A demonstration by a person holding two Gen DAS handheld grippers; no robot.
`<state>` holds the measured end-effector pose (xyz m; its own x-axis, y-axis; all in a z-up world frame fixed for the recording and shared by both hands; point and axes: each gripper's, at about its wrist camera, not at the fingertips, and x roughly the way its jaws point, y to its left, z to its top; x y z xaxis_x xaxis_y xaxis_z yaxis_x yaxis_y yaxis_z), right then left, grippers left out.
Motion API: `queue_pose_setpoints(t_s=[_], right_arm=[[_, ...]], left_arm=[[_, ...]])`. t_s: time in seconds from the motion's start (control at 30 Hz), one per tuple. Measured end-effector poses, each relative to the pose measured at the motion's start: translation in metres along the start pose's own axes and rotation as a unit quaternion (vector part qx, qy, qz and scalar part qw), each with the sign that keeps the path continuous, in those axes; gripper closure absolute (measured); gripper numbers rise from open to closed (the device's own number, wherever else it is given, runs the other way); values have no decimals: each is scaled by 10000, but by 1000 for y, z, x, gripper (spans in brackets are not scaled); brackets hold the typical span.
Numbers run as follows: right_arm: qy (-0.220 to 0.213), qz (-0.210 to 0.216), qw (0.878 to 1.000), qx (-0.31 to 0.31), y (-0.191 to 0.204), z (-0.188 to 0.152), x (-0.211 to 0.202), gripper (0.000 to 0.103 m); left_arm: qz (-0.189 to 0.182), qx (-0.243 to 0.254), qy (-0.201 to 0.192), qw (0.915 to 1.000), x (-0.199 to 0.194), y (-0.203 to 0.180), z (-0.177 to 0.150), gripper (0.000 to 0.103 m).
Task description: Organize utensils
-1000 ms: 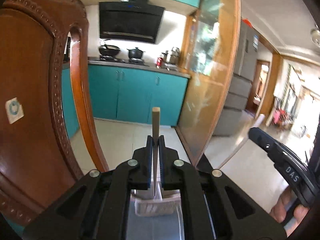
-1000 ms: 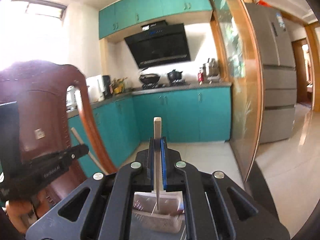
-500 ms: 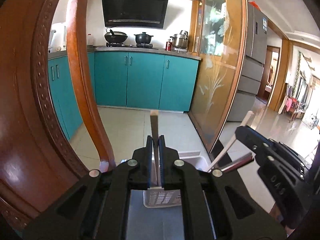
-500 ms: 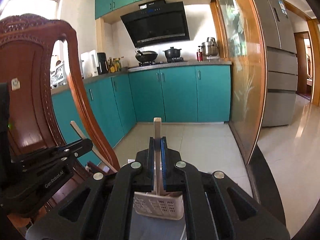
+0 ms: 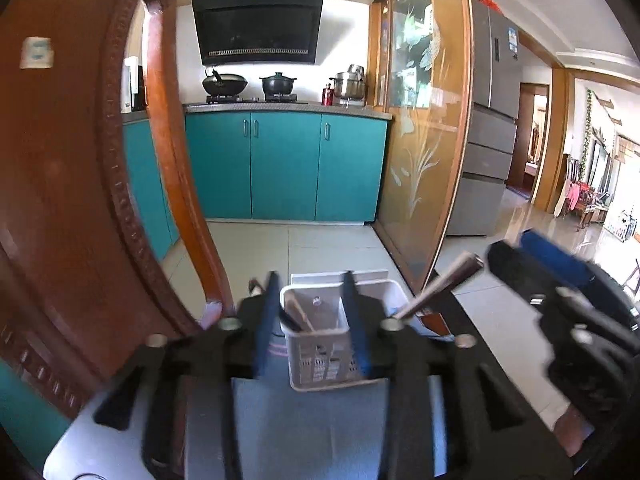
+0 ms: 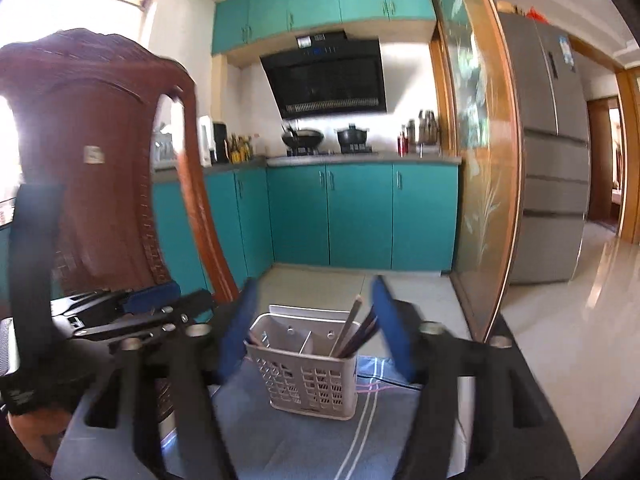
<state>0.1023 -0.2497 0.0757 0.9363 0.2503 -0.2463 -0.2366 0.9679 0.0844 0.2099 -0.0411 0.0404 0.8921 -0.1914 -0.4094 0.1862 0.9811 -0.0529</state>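
Note:
A white perforated utensil basket (image 5: 320,344) (image 6: 308,372) stands on a blue cloth (image 6: 304,440). Wooden chopsticks stand in its left compartment (image 5: 302,314) and lean in its right compartment (image 6: 352,332). One stick (image 5: 440,288) sticks out to the right in the left wrist view. My left gripper (image 5: 312,300) is open and empty, its fingers on either side of the basket. My right gripper (image 6: 314,304) is open and empty, just in front of the basket. The right gripper also shows in the left wrist view (image 5: 572,304), and the left one in the right wrist view (image 6: 132,312).
A carved wooden chair back (image 5: 80,200) (image 6: 100,152) rises close on the left. A glass partition with a wooden frame (image 5: 424,140) stands on the right. The table edge lies just behind the basket, with the kitchen floor beyond.
Both grippers have opened and let go of their chopsticks, which now rest in the basket. Both views have tilted down and the basket shows in full.

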Motion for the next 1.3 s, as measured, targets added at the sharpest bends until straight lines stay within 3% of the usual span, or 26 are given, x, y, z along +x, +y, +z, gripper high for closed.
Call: queue_pose_setpoints(t_s=[0.07, 0.13, 0.23, 0.33, 0.53, 0.8, 1.3], right_arm=[[-125, -37, 9999, -61, -1, -13, -29, 18], [-194, -95, 9997, -79, -4, -28, -50, 4], [-150, -431, 9988, -180, -6, -54, -72, 3], [204, -861, 9951, -451, -4, -71, -80, 3], [-213, -1272, 9911, -341, 10, -83, -112, 3], [-304, -1021, 9929, -522, 33, -101, -122, 3], [-515, -1023, 9922, -496, 35, -95, -128, 3]], left_arm=[[-30, -8, -42, 10000, -18, 1, -12, 48], [70, 36, -131, 9999, -42, 0, -32, 27], [208, 489, -350, 9980, -79, -11, -66, 12], [308, 826, -364, 9954, -100, -18, -89, 5], [548, 568, -508, 9956, -131, -9, -113, 4], [411, 523, -905, 9937, -164, -4, -116, 4], [458, 410, -794, 9949, -159, 5, -115, 4]])
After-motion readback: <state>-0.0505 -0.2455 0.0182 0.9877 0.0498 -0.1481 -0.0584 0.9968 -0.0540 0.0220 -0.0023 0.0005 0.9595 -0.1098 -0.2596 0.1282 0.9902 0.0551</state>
